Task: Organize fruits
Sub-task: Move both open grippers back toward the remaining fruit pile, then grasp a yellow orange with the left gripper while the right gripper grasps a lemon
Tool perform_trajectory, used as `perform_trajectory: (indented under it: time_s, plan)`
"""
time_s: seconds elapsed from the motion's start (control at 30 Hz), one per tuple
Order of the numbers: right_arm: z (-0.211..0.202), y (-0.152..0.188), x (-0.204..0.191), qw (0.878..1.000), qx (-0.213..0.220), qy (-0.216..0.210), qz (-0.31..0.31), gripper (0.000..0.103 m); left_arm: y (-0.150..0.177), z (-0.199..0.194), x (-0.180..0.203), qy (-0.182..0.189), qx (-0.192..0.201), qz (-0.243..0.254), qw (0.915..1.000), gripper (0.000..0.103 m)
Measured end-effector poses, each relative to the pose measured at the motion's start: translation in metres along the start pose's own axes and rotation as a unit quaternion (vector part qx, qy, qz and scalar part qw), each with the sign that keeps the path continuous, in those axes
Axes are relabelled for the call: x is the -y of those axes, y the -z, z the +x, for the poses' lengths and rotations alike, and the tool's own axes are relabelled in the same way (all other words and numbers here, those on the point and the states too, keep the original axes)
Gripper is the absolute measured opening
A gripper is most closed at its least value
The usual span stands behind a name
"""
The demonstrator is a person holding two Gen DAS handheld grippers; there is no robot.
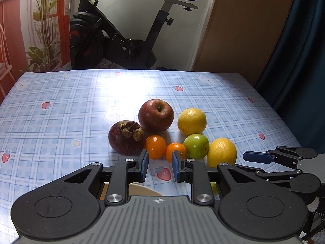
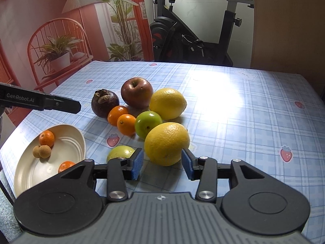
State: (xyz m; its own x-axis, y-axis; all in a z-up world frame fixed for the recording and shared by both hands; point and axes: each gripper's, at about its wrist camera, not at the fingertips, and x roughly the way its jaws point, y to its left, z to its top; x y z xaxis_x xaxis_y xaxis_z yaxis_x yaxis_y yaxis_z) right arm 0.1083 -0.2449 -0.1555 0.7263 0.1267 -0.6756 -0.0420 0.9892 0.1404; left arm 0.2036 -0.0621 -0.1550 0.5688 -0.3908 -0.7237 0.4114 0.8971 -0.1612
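Fruit lies bunched mid-table: a mangosteen (image 1: 126, 138), a red apple (image 1: 156, 114), two small oranges (image 1: 155, 146), a green apple (image 1: 196, 145) and two lemons. My left gripper (image 1: 160, 162) hovers just short of the small oranges, its jaws drawn in close with nothing between them. My right gripper (image 2: 162, 162) is open, its pads either side of the near lemon's (image 2: 166, 143) front; the lemon rests on the table. The far lemon (image 2: 167, 103) lies behind it. A cream bowl (image 2: 67, 138) at the left holds small oranges and two longans (image 2: 41, 151).
Another green fruit (image 2: 120, 152) lies on the checked tablecloth (image 2: 243, 122) between the bowl and my right gripper's left finger. An exercise bike (image 1: 121, 30) stands beyond the far table edge. A wooden panel (image 1: 243, 30) and a dark curtain (image 1: 300, 61) are at the right.
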Motion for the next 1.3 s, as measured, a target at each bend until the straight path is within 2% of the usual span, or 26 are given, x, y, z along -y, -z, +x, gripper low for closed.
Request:
perform_trajectory:
  time_s: [0.17,0.33,0.47,0.57,0.77,1.23,1.3]
  plan:
    - [0.005,0.0,0.007,0.999,-0.011,-0.006,-0.03,0.047,-0.015,0.023,0.019,0.027,-0.016,0.005,0.9995,0.026]
    - [0.01,0.007,0.01,0.997,-0.026,-0.03,-0.064,0.051,-0.026,0.048,0.039,0.06,-0.037,0.002,0.9975,0.026]
    - [0.017,0.014,0.015,0.996,-0.026,-0.046,-0.069,0.051,-0.032,0.066,0.048,0.09,-0.059,-0.02,0.994,0.026]
    - [0.021,0.015,0.023,0.997,-0.017,-0.057,-0.05,0.051,-0.034,0.075,0.051,0.102,-0.071,-0.035,0.9917,0.026]
    - [0.024,0.015,0.035,0.996,-0.01,-0.085,-0.02,0.054,-0.033,0.083,0.056,0.107,-0.08,-0.035,0.9905,0.026]
    - [0.037,0.01,0.032,0.995,-0.003,-0.098,-0.017,0.061,-0.032,0.095,0.059,0.106,-0.093,-0.025,0.9896,0.027]
    - [0.038,0.01,0.031,0.995,-0.001,-0.098,-0.015,0.061,-0.031,0.096,0.059,0.103,-0.095,-0.022,0.9899,0.032]
